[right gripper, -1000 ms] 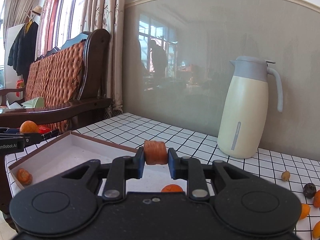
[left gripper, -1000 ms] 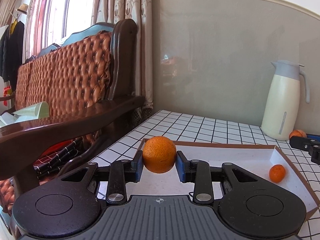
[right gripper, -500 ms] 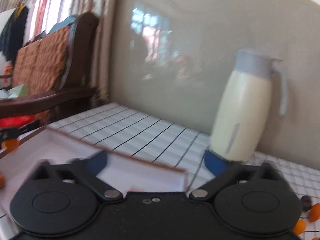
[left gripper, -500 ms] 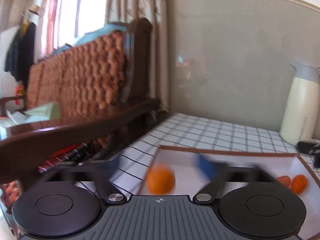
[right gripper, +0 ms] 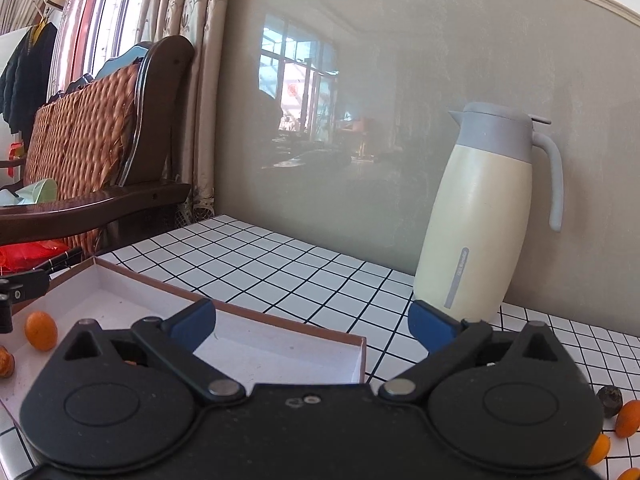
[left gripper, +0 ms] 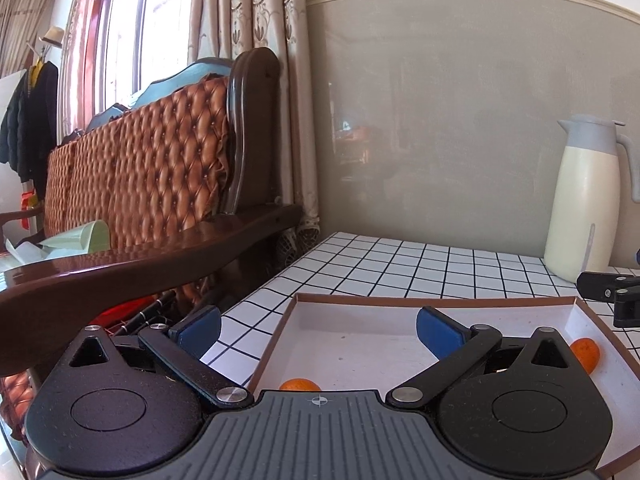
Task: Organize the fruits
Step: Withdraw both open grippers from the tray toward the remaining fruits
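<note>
Both grippers, left (left gripper: pixel 318 330) and right (right gripper: pixel 312 326), gape wide and empty above the tray (left gripper: pixel 400 303), ready for the loose fruits (right gripper: pixel 628 418).

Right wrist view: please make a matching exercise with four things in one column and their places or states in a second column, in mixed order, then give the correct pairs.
Things
1. thermos jug
2. white box
3. dark round fruit
4. right gripper

Places or states
A. open, holding nothing
B. upright near the wall, on the tiled table
C. on the table at the far right edge, outside the box
D. on the table at the left, with orange fruits inside

Pairs: 1-B, 2-D, 3-C, 4-A
</note>
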{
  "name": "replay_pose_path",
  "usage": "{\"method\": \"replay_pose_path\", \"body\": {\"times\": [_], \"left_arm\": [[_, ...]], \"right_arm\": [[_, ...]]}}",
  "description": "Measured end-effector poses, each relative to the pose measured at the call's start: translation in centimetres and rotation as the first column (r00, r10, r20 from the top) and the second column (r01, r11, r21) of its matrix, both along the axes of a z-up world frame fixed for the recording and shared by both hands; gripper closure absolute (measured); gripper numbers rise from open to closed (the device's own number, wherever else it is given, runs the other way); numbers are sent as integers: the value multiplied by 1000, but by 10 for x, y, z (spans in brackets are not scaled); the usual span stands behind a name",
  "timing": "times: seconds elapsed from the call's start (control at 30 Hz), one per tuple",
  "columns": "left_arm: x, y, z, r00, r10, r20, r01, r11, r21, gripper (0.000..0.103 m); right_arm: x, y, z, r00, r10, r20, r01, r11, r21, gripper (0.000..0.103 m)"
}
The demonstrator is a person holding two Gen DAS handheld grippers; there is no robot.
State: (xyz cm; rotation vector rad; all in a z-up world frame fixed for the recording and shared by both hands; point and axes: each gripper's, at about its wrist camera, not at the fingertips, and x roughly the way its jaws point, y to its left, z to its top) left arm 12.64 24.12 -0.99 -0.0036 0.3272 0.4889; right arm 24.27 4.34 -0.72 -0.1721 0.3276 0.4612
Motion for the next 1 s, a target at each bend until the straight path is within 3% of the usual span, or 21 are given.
{"method": "replay_pose_path", "body": {"times": [0.2,0.4,0.53,0.67,1.0], "left_arm": [[-8,-7,4,1000,2,15,-2,1000,-20,0],[-23,-22,12,998,18,66,-13,998,-67,0],[-28,-43,15,997,12,73,-12,1000,6,0],[-29,-62,19,997,-40,73,41,999,-15,0],[-47,-130,12,983,-183,32,181,983,41,0]], "right_arm": [[-5,-8,1,1000,-7,-2,7,1000,7,6],[-25,-18,8,995,-81,63,80,997,12,6],[-38,-28,10,980,-152,131,154,988,-12,6],[-47,-46,8,990,-115,84,117,993,-17,6],[-71,-97,11,980,-180,80,183,983,-25,6]]}}
